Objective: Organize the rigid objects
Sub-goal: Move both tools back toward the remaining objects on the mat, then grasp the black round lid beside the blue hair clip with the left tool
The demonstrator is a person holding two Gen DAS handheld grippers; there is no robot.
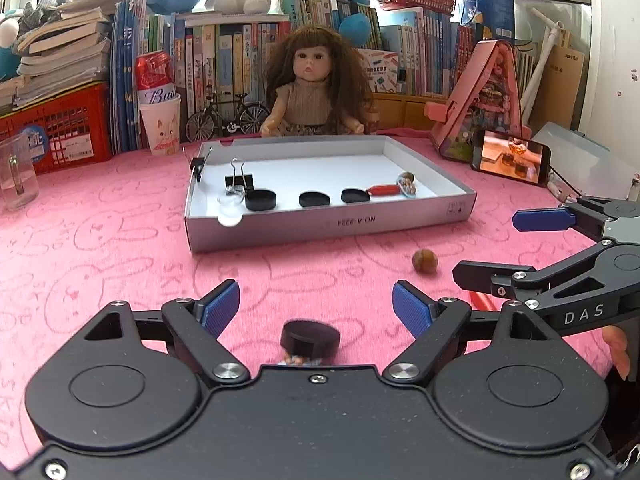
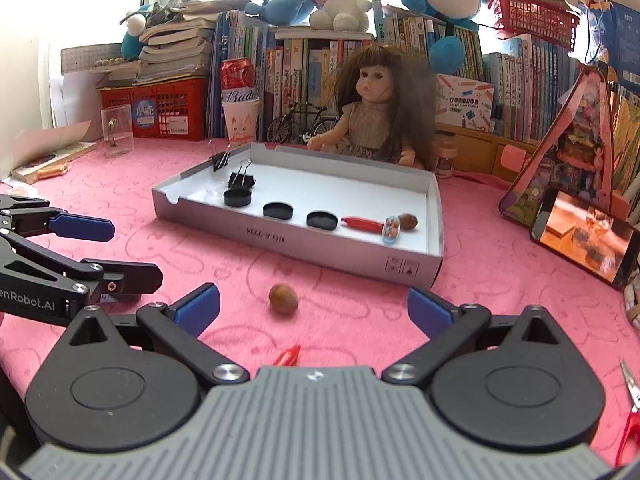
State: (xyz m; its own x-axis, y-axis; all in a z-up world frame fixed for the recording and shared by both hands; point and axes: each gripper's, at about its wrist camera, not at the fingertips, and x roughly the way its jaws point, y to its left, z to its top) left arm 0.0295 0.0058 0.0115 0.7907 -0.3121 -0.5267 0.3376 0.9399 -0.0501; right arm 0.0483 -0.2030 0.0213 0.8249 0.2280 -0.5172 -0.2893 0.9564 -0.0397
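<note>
A shallow white cardboard tray [image 1: 328, 226] [image 2: 288, 240] lies on the pink cloth. It holds binder clips [image 1: 239, 179], three black round caps [image 1: 314, 199], a red clip [image 1: 382, 190], a small capsule and a nut [image 2: 408, 221]. My left gripper [image 1: 316, 307] stands open low over the cloth, and a loose black cap [image 1: 310, 338] lies between its fingers, near their base. My right gripper [image 2: 314, 307] is open wide. A brown nut [image 2: 283, 298] [image 1: 425, 261] rests on the cloth just ahead of it, and a small red item [image 2: 289, 356] lies close under it.
A doll [image 1: 316, 84] sits behind the tray, before rows of books. A phone [image 1: 510, 156] and a pink toy house [image 1: 484, 96] stand at the right. A clear cup [image 1: 18, 172], a red crate and a can in a paper cup stand at the left. Red scissors [image 2: 630, 412] lie at right.
</note>
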